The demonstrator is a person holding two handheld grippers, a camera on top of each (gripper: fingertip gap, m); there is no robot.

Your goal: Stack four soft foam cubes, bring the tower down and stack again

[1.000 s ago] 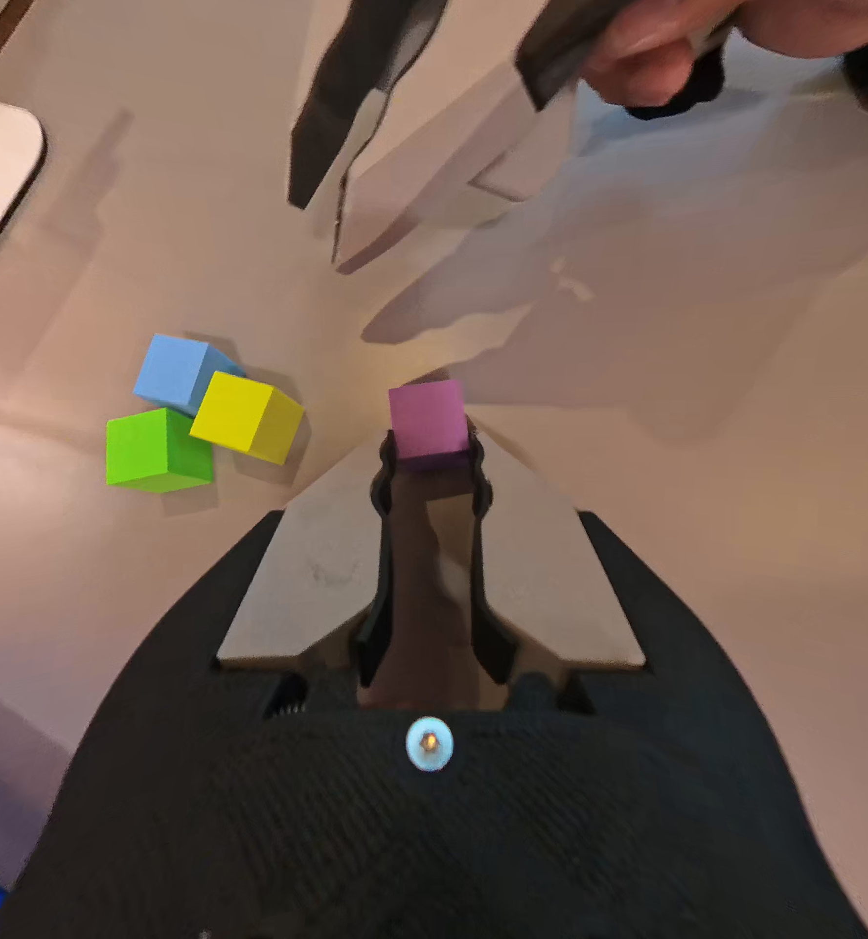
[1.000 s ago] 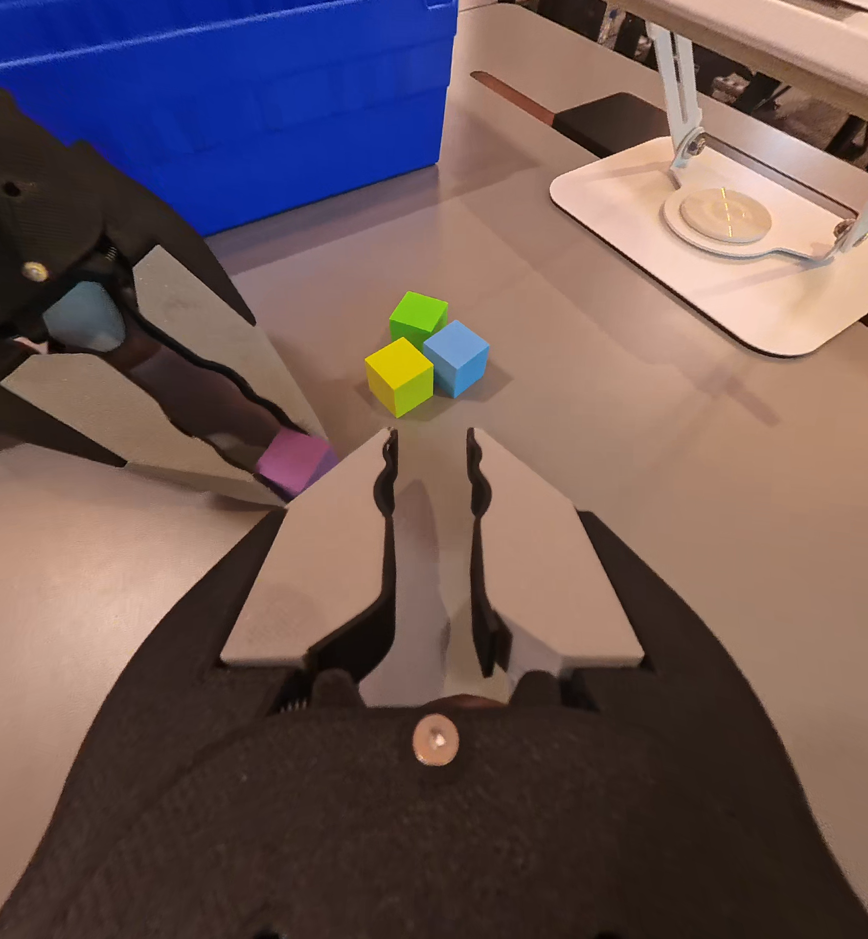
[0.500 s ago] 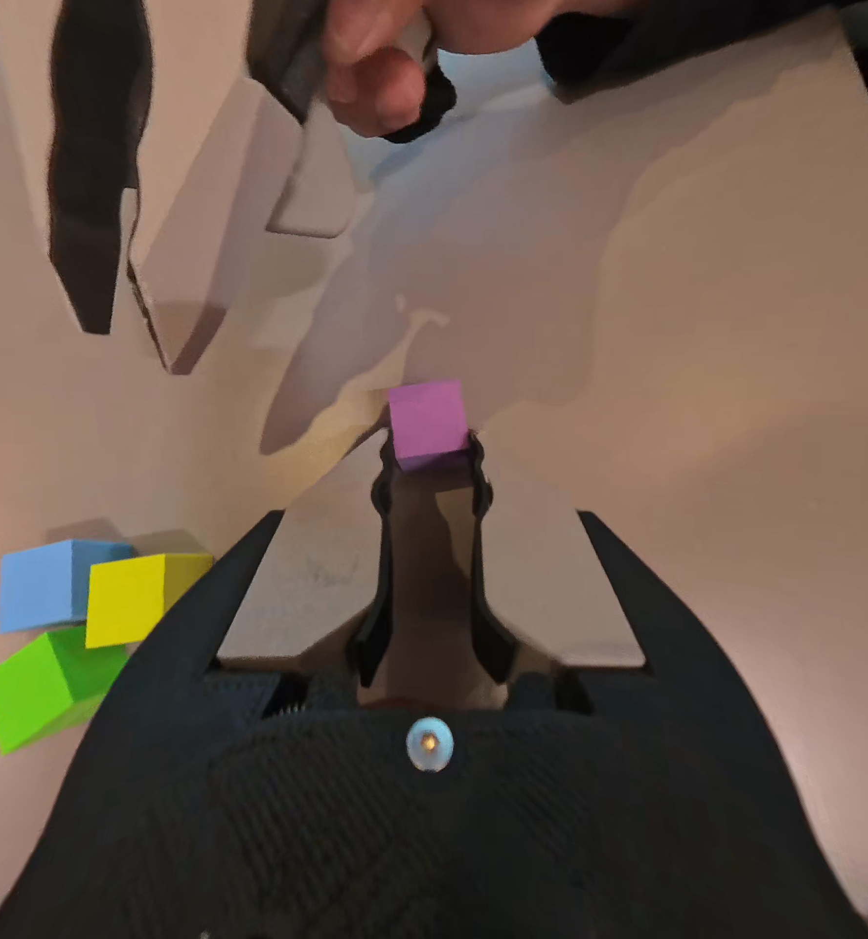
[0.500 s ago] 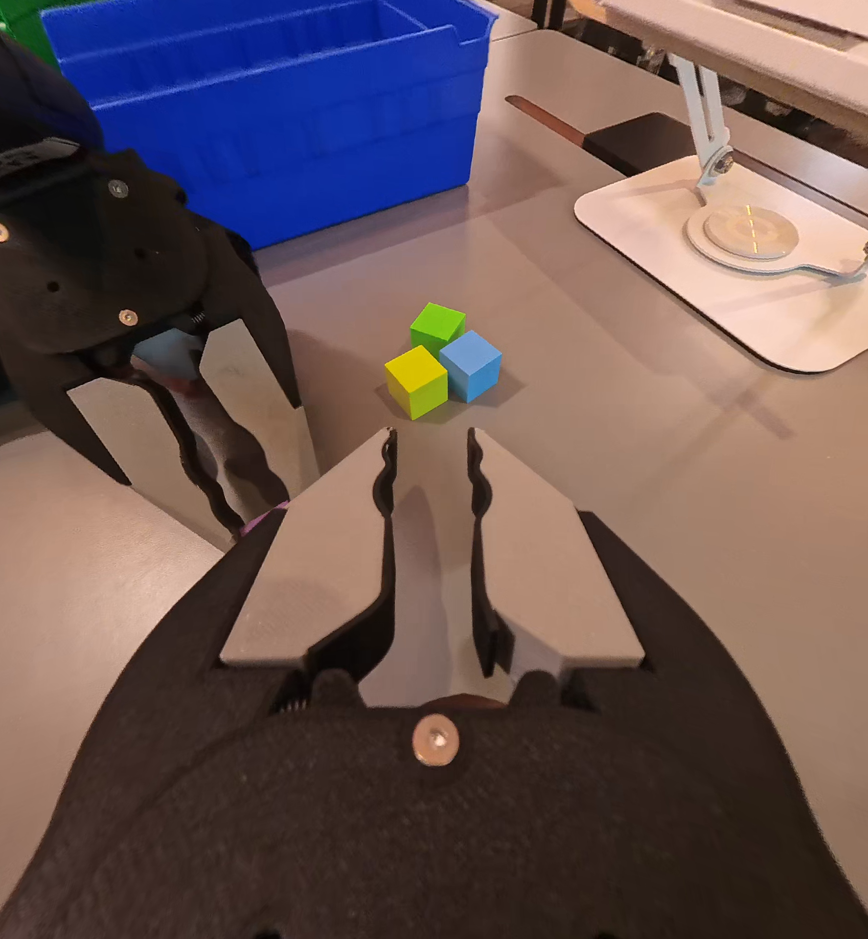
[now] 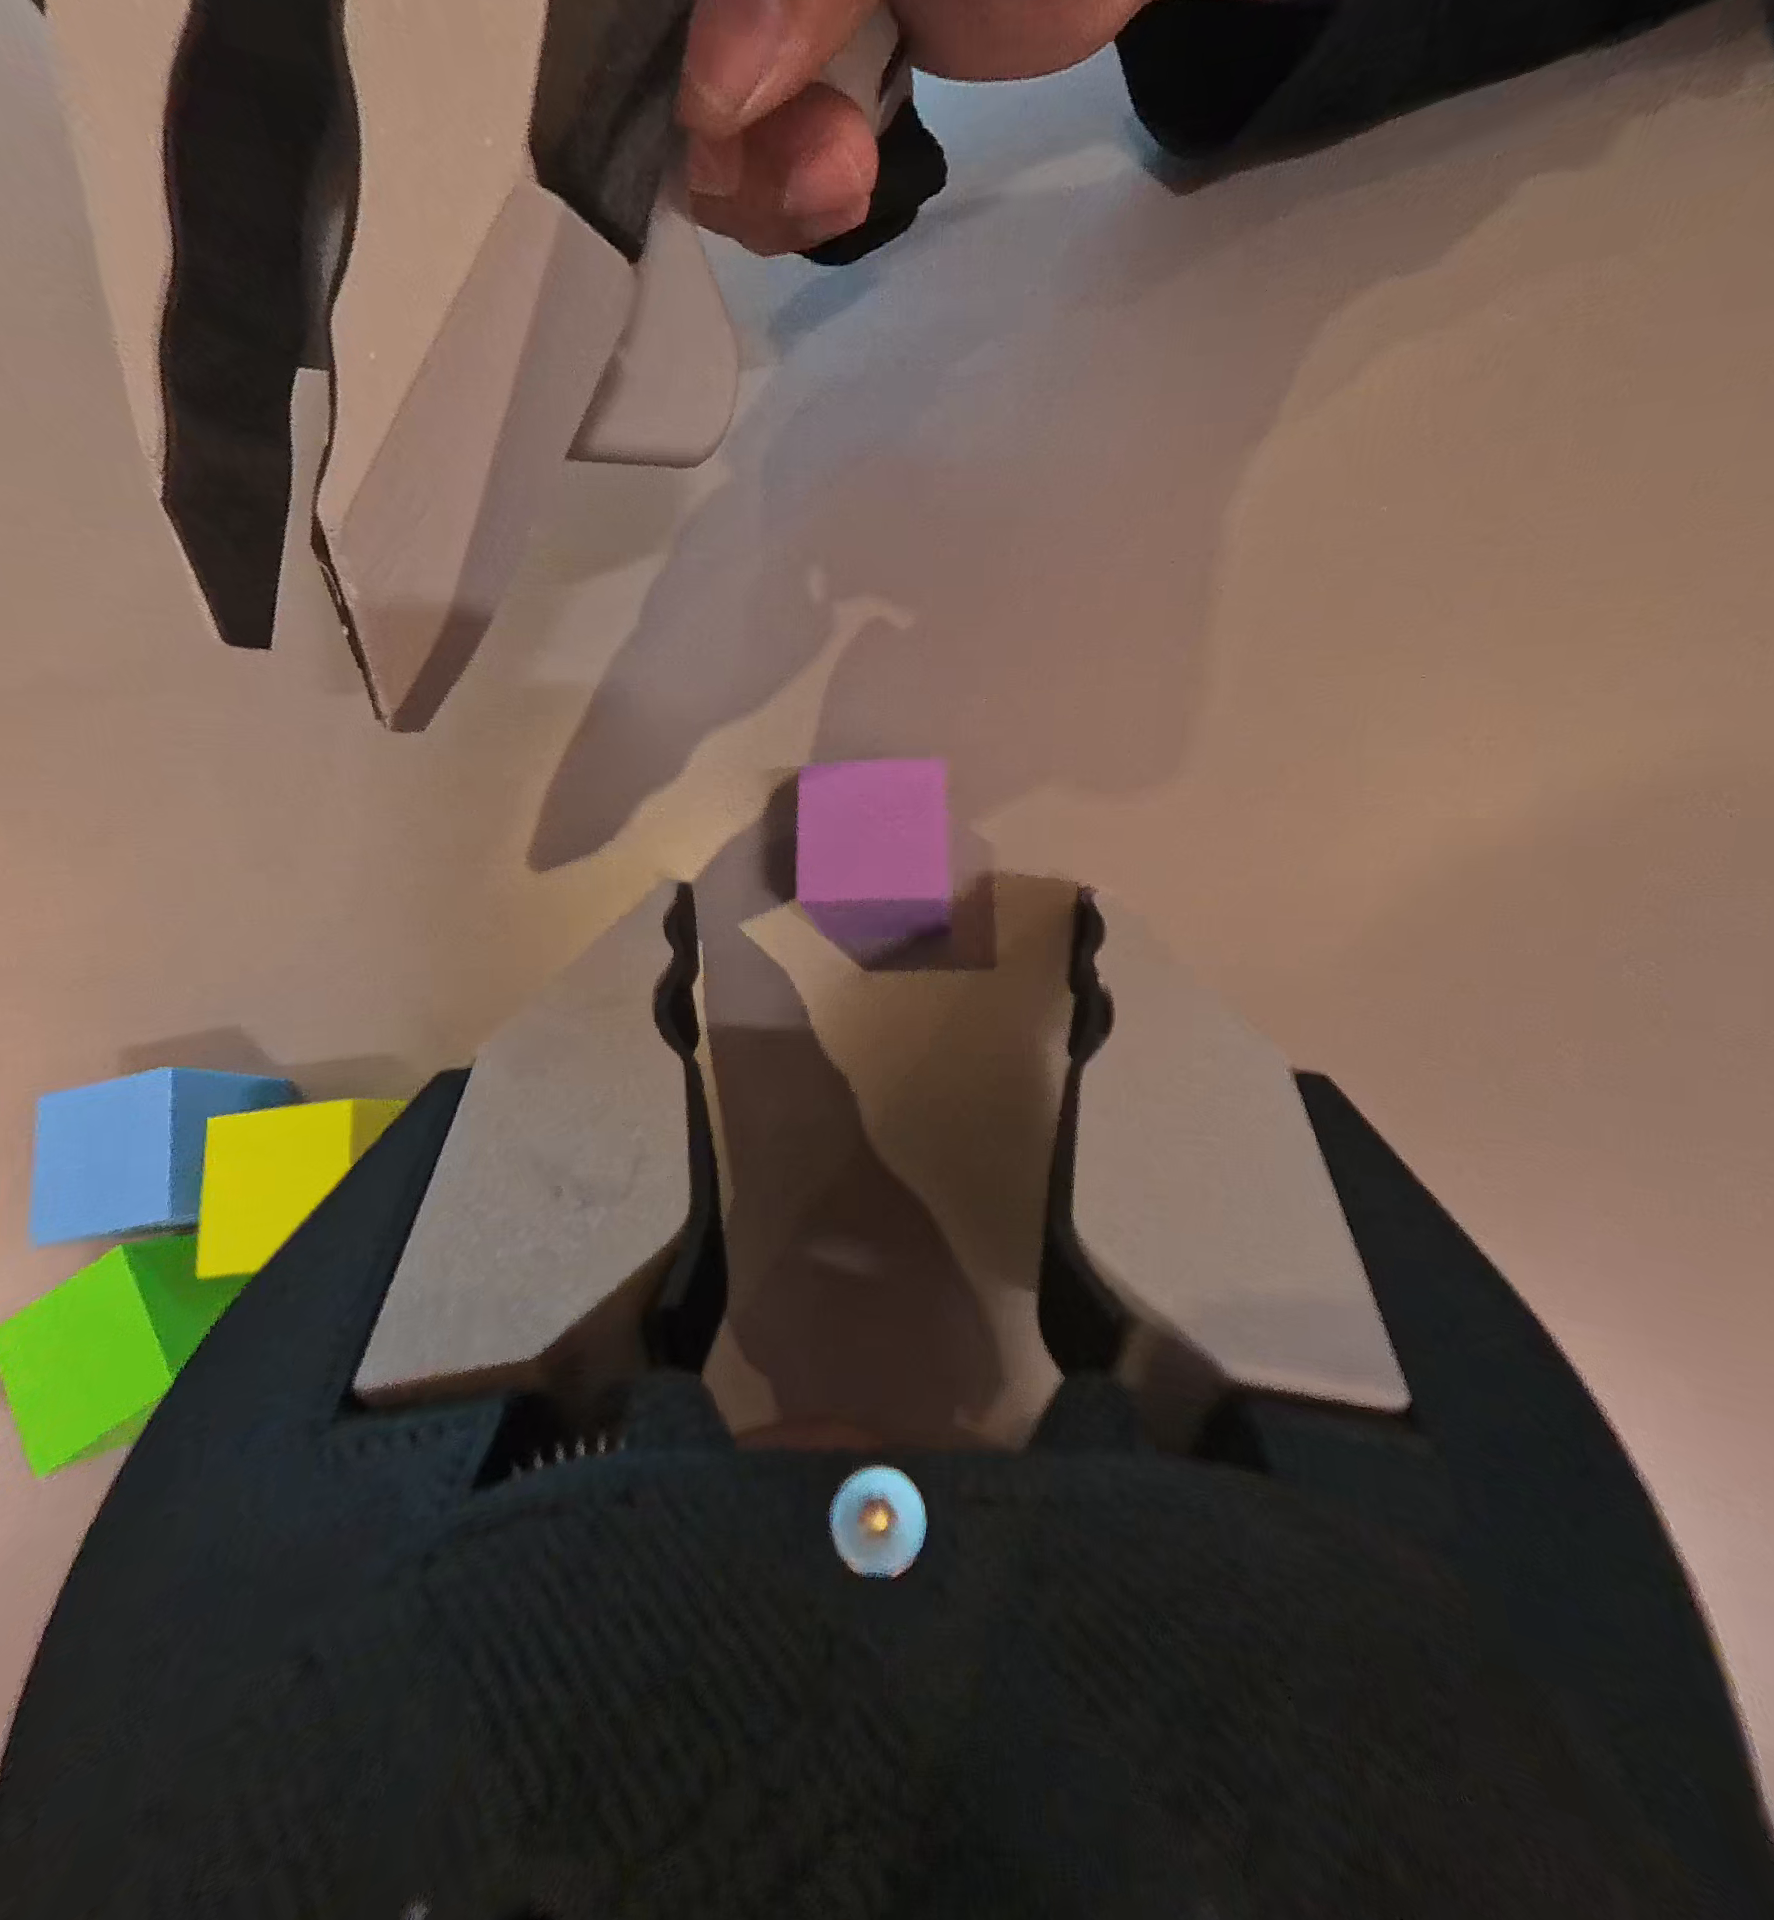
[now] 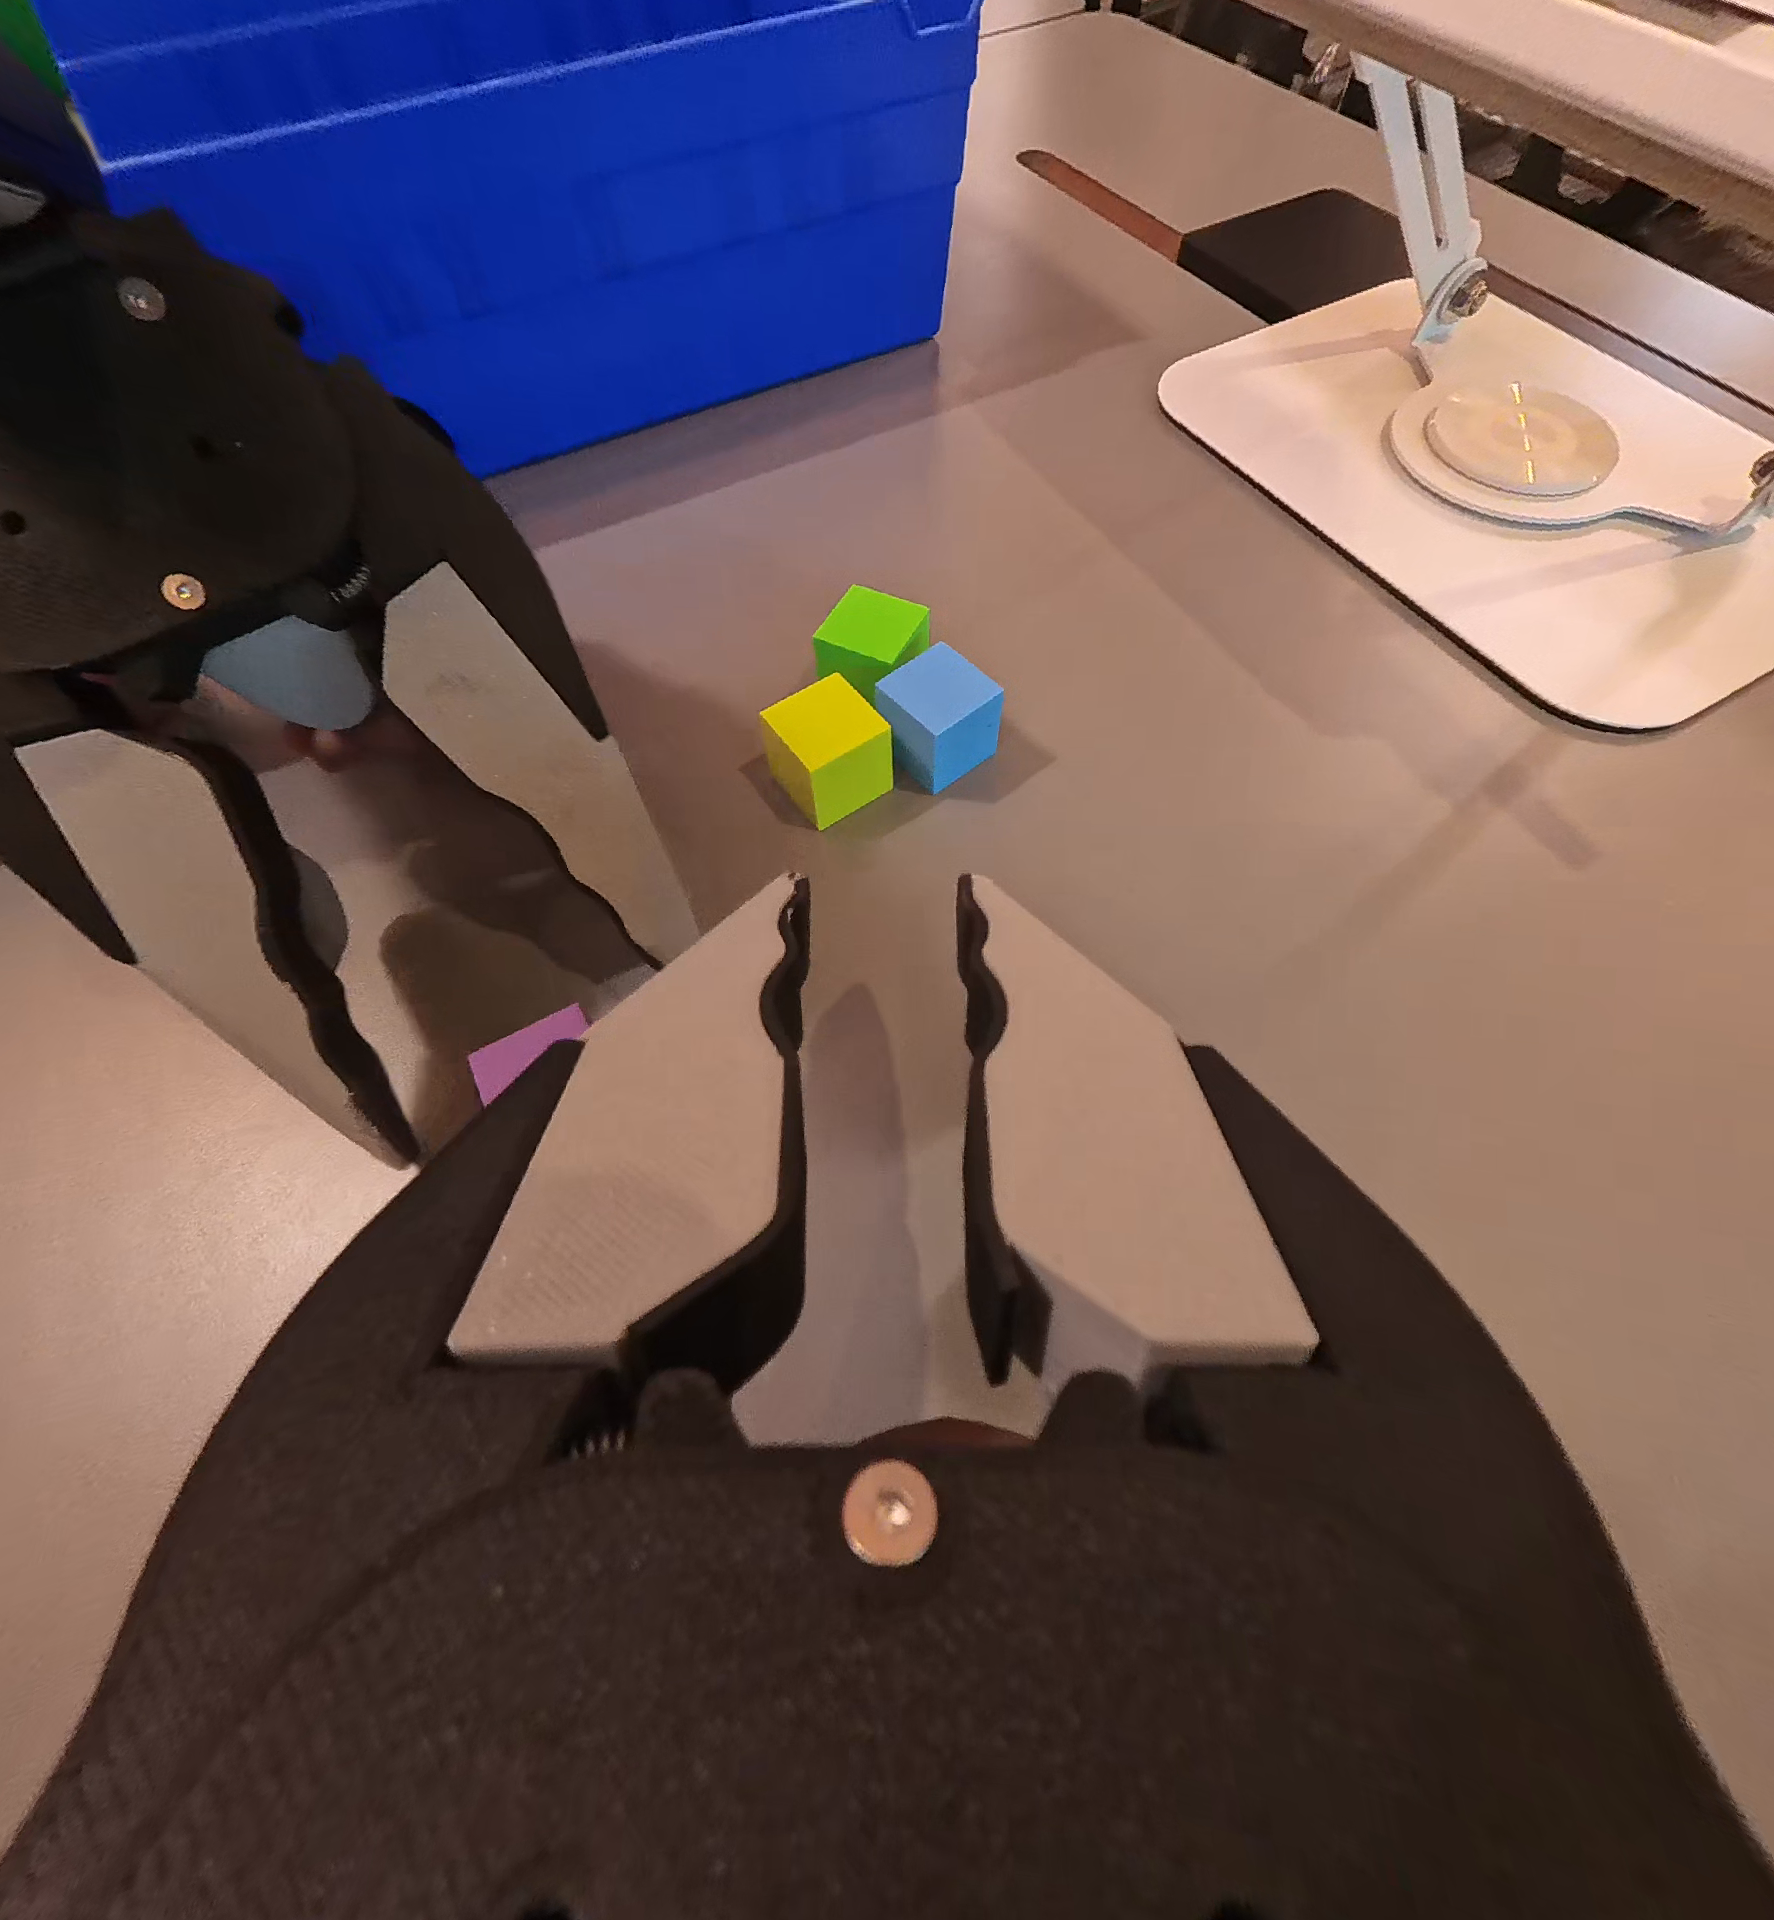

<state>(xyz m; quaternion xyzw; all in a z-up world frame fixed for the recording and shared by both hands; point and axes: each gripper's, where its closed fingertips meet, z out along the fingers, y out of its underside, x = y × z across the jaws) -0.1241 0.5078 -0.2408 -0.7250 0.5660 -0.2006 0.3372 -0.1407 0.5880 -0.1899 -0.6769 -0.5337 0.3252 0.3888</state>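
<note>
Purple cube [image 5: 870, 831] sits free between wide-open left gripper [image 5: 883, 904]; right gripper [image 6: 881, 894] part-open, empty. Recommend lifting clear without nudging.

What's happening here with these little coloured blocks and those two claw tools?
A person holds two hand grippers over a table. The left gripper stands open around a purple cube that sits on the table, its fingers clear of it. The right gripper is open and empty. A yellow cube, blue cube and green cube sit huddled together; nothing is stacked yet.
</note>
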